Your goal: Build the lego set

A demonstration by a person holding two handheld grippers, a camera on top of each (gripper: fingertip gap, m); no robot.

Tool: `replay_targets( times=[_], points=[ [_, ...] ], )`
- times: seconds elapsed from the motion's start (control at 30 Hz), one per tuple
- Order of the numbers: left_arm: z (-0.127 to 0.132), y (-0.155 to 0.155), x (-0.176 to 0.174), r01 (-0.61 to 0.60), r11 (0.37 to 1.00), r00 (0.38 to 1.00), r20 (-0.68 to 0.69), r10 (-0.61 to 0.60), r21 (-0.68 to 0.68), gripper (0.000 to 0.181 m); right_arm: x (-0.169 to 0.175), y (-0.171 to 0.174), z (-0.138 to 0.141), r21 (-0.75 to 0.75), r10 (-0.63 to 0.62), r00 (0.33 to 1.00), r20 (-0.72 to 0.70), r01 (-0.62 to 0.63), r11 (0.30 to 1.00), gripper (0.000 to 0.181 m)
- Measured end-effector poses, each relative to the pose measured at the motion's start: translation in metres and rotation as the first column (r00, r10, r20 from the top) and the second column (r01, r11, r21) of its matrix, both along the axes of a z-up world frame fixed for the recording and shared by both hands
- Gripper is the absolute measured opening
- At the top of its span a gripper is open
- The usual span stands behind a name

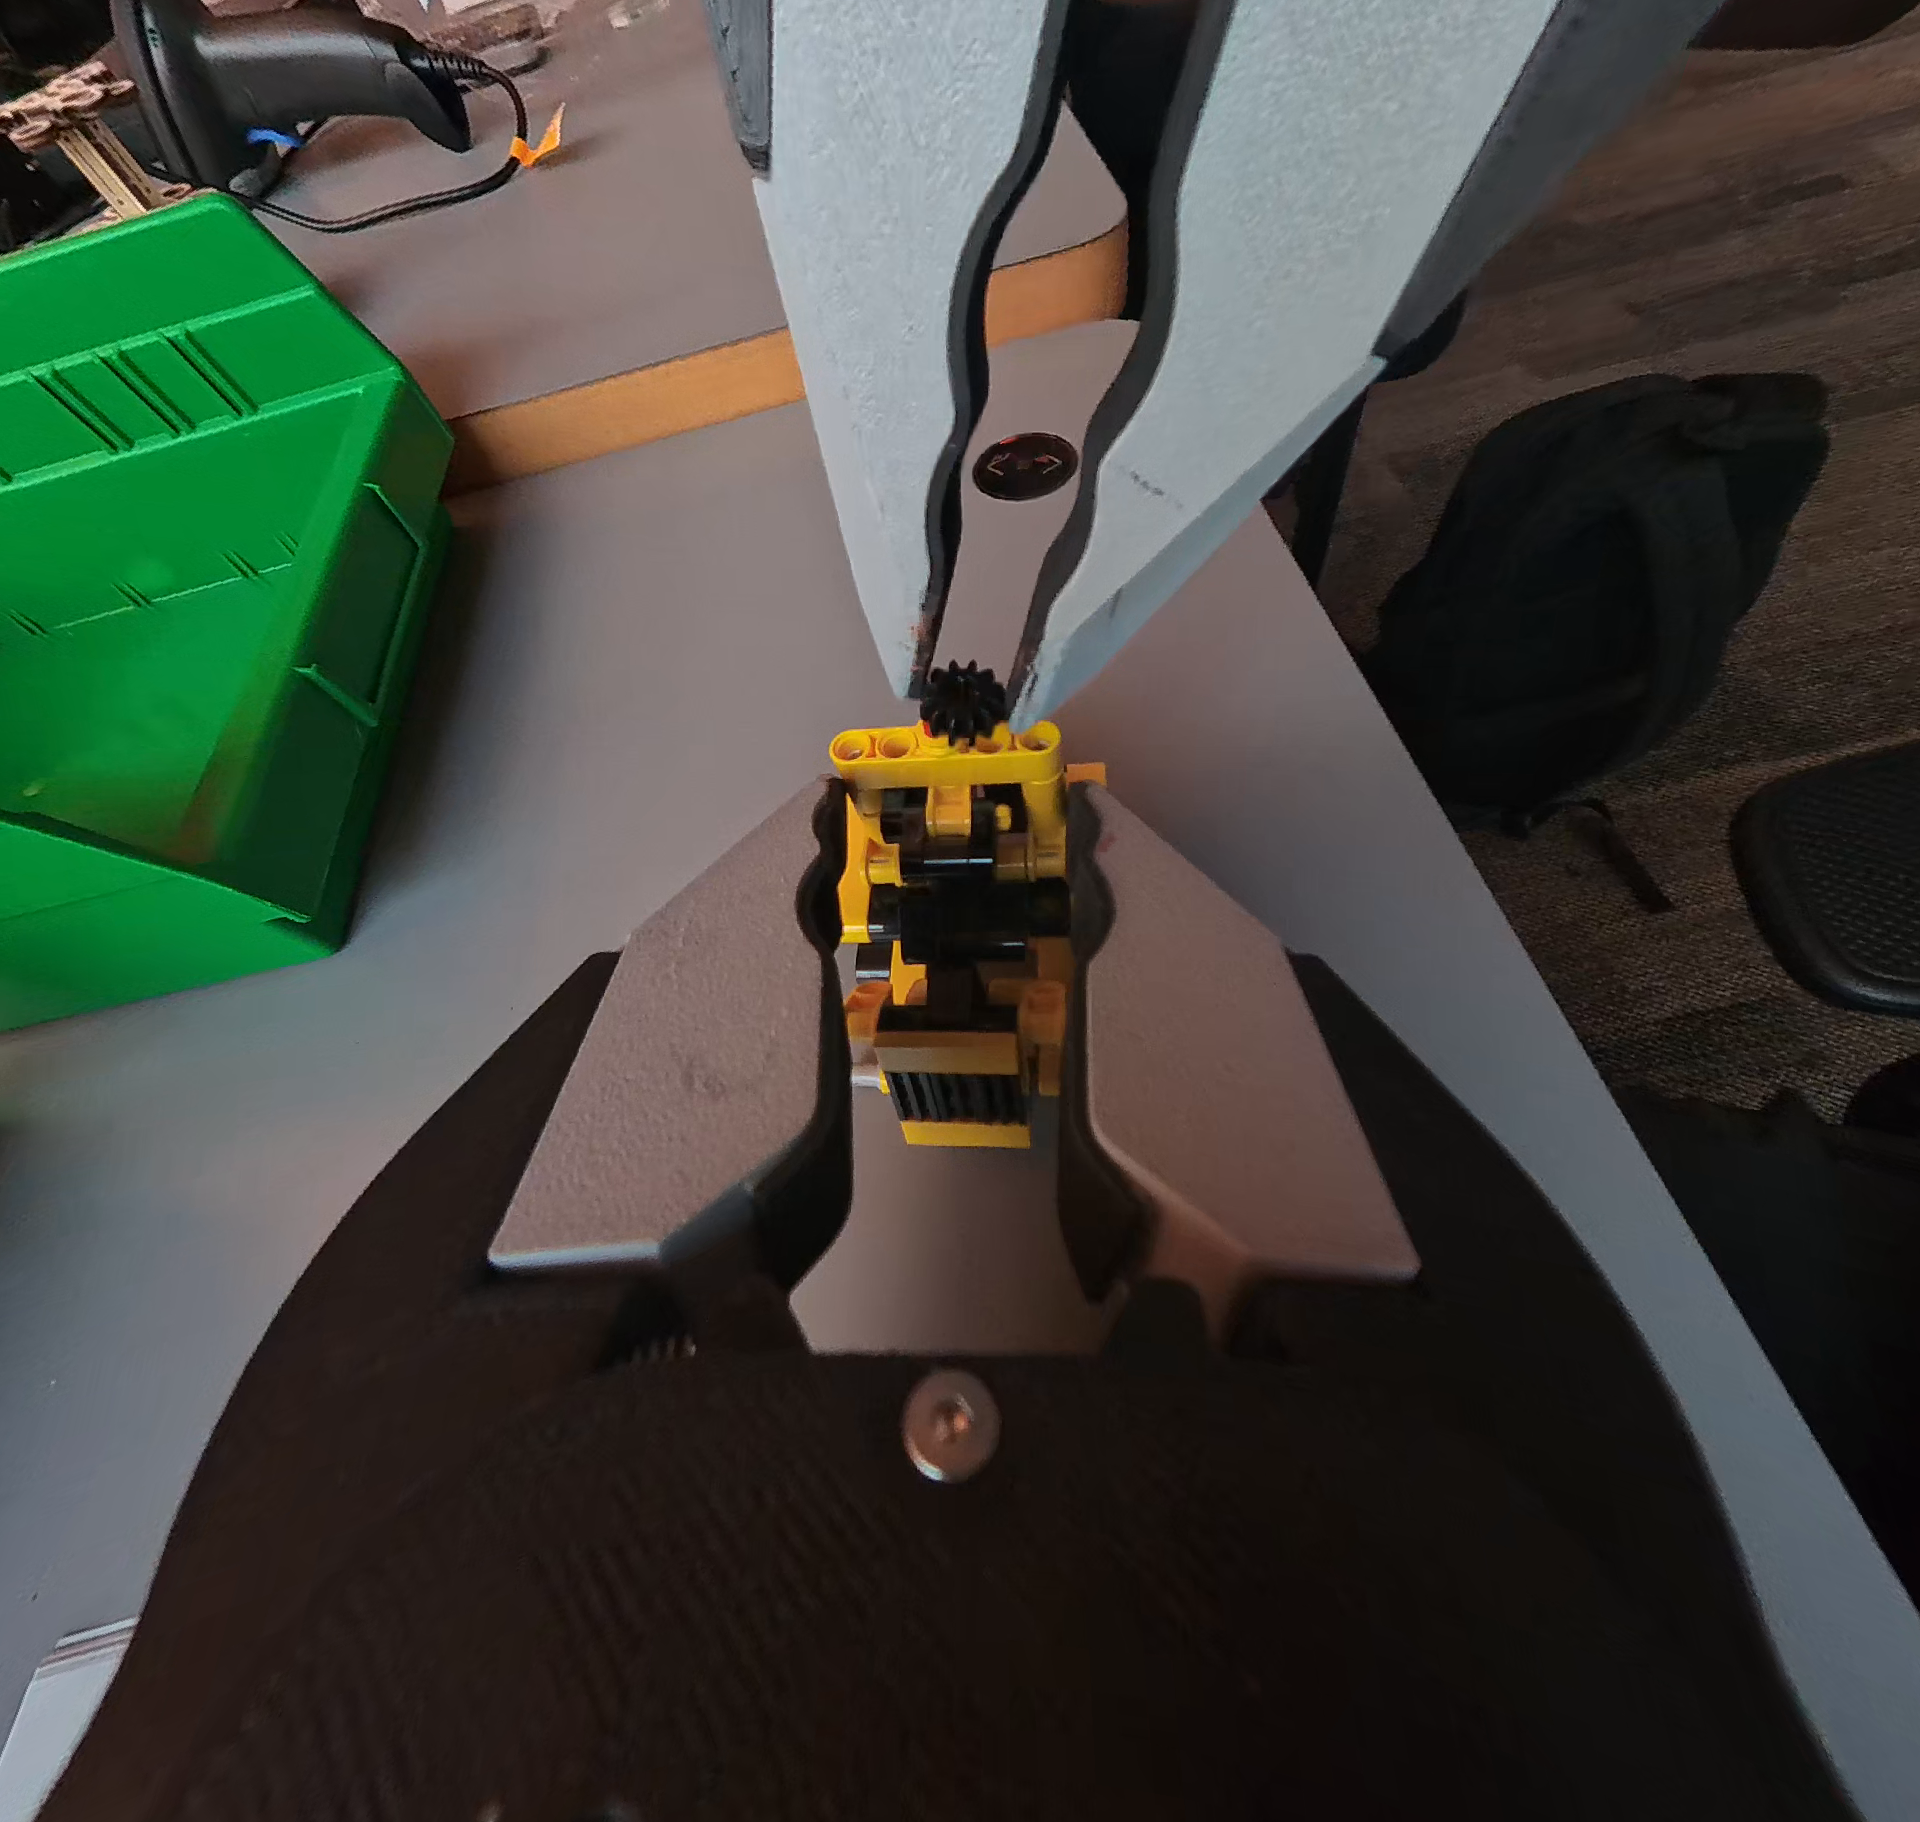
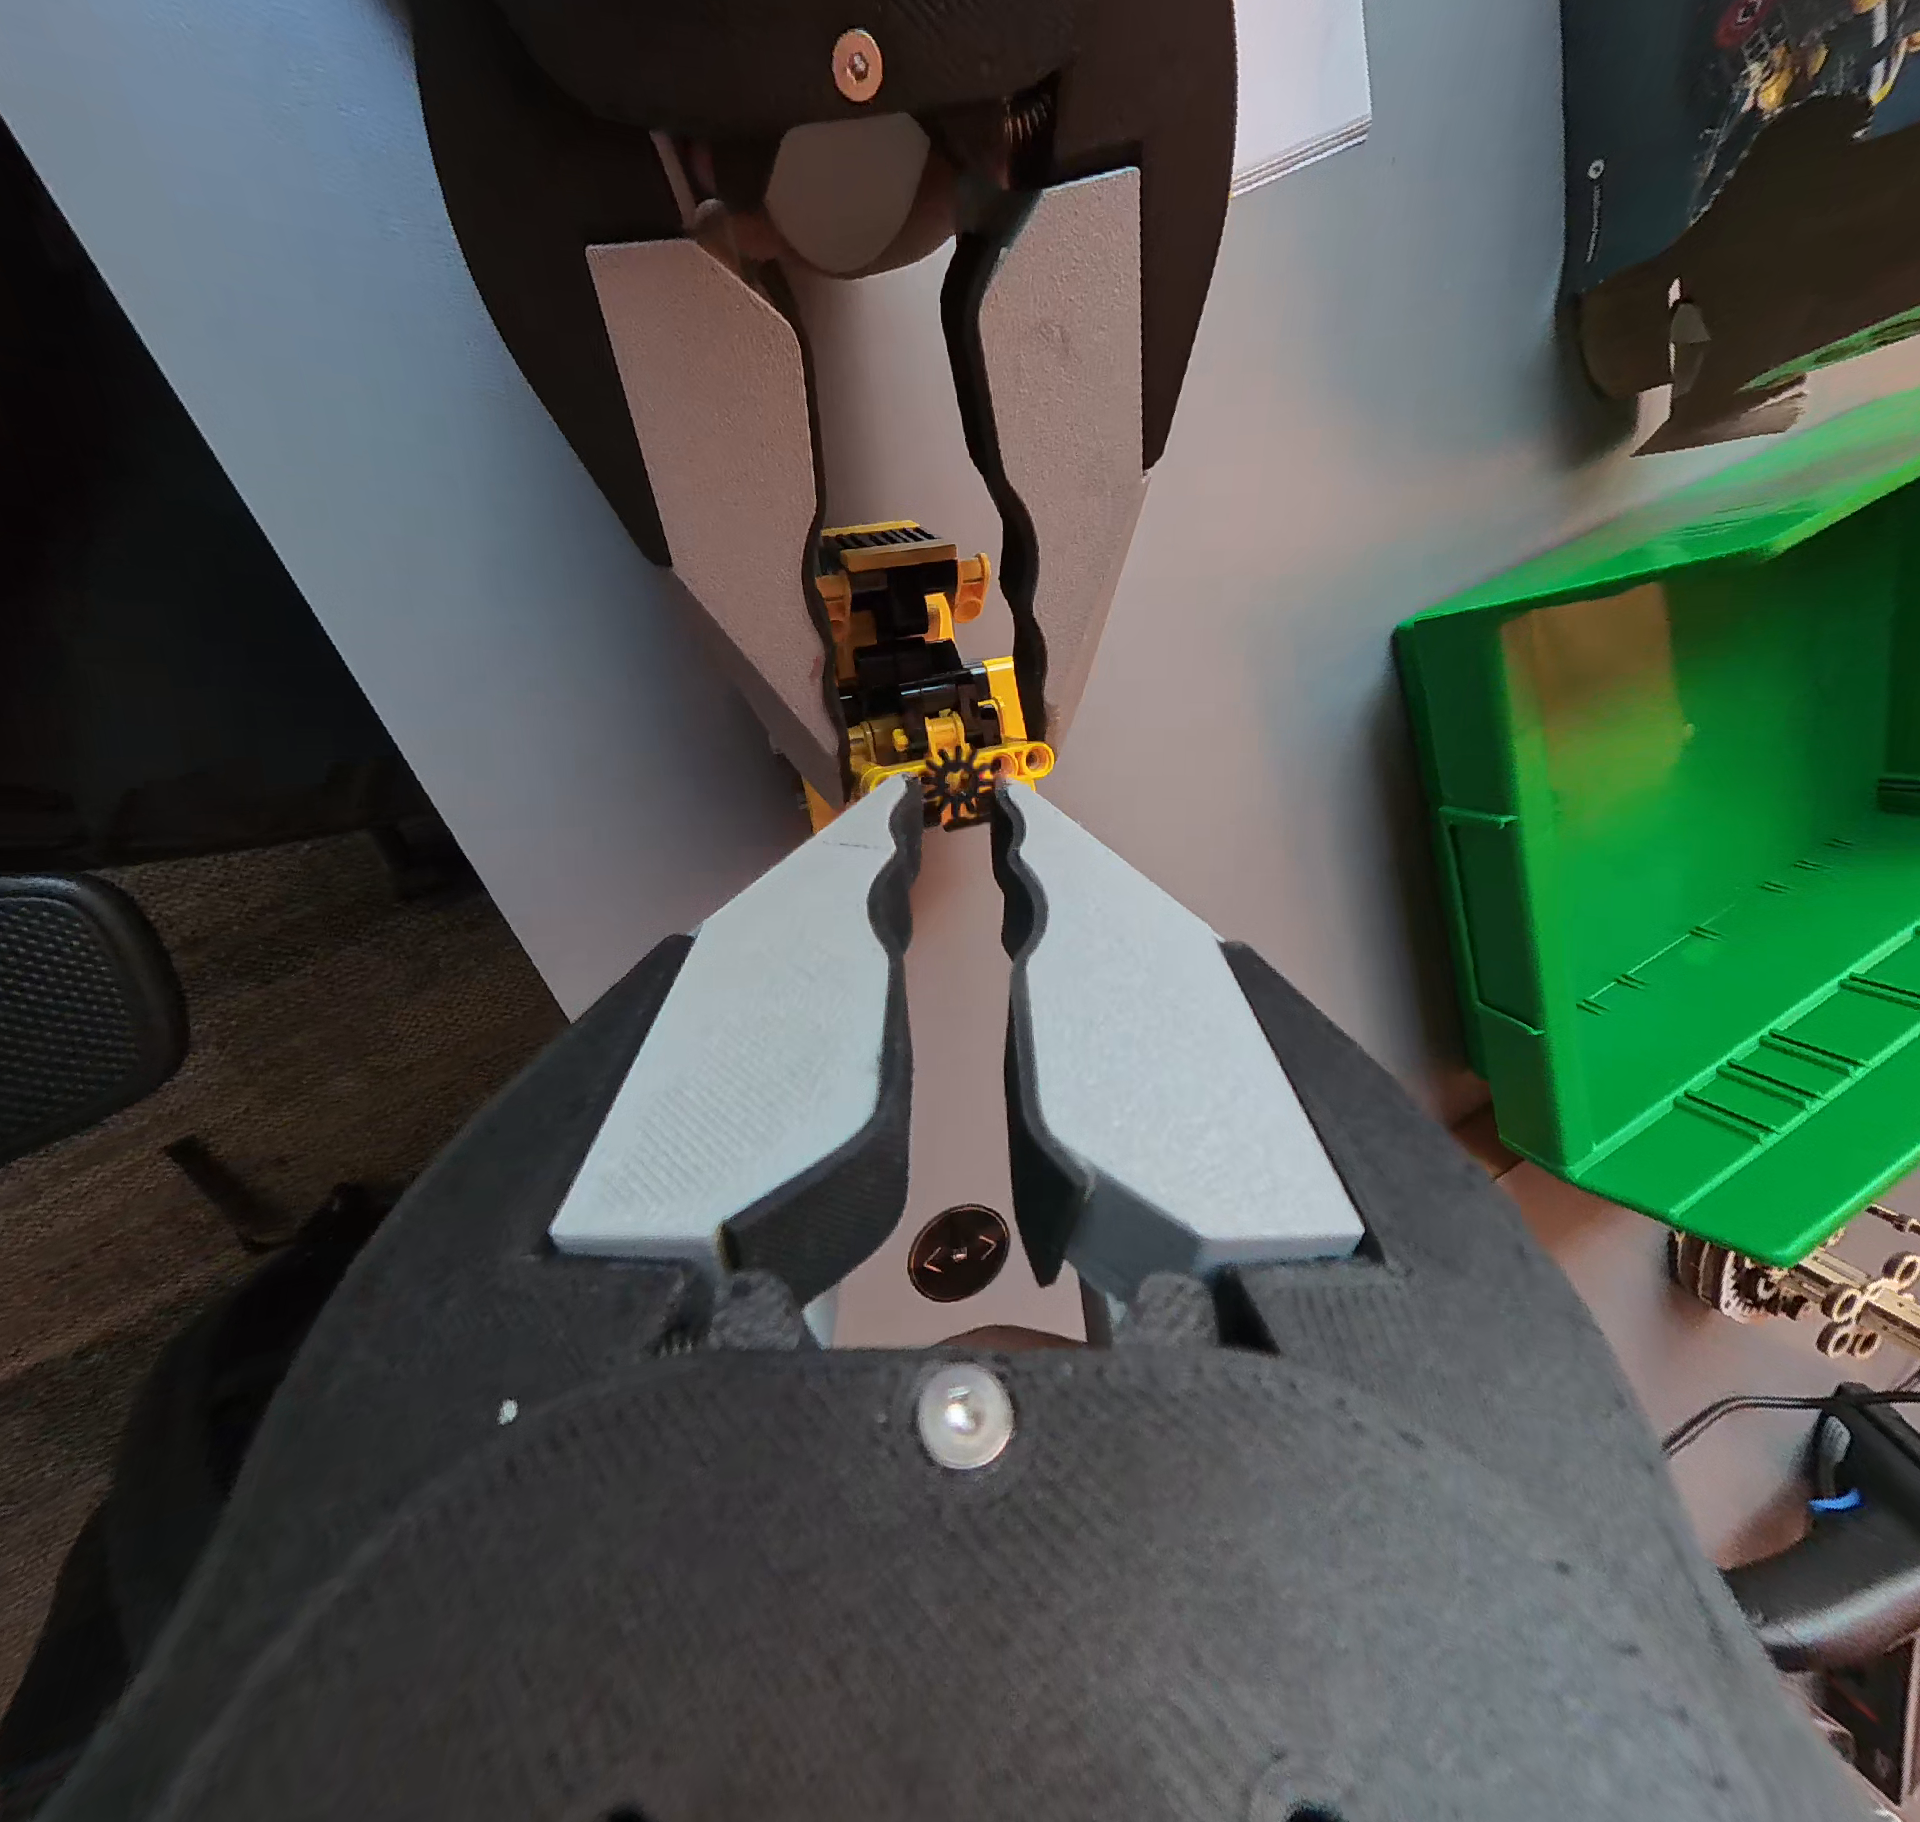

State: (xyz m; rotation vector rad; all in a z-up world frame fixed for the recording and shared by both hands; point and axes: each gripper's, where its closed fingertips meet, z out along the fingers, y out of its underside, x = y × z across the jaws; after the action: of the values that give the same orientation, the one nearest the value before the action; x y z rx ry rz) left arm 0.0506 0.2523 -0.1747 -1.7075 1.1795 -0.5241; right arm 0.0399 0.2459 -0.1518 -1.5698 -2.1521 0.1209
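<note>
My left gripper (image 1: 951, 816) is shut on a yellow and black lego model (image 1: 951, 931) and holds it above the grey table. My right gripper (image 1: 964, 697) comes in from the far side, tips facing the left one, and is shut on a small black gear (image 1: 962, 700). The gear touches the yellow holed beam (image 1: 894, 746) at the model's front end. In the right wrist view my right gripper (image 2: 954, 798) pinches the same gear (image 2: 952, 783) against the model (image 2: 920, 671), which sits between the left gripper's fingers (image 2: 727, 484).
A green plastic bin (image 1: 177, 567) lies on the table to the left; it also shows in the right wrist view (image 2: 1683, 837). A black handheld scanner (image 1: 291, 73) with a cable lies behind it. An instruction sheet (image 2: 1299, 37) and a lego box (image 2: 1745, 89) lie beyond. The table edge (image 1: 1455, 837) and a backpack (image 1: 1590, 588) are on the right. My left and right fingertips are right by each other.
</note>
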Motion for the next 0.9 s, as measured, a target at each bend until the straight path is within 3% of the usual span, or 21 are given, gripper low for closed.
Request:
replay_targets(
  times=[0.57, 0.9],
  points=[
    [-0.0003, 0.0005, 0.0001, -0.003, 1.0, 1.0, -0.005, 0.003, 0.007, 0.039, 0.0016, 0.0036, 0.0003, 0.021, -0.004, 1.0, 0.023, 0.003, 1.0, 0.01],
    [-0.0004, 0.0008, 0.0002, -0.001, 1.0, 1.0, -0.001, 0.001, 0.0, 0.039, -0.0005, 0.0028, 0.0005, -0.074, 0.017, 1.0, -0.016, -0.018, 0.997, 0.01]
  ],
)
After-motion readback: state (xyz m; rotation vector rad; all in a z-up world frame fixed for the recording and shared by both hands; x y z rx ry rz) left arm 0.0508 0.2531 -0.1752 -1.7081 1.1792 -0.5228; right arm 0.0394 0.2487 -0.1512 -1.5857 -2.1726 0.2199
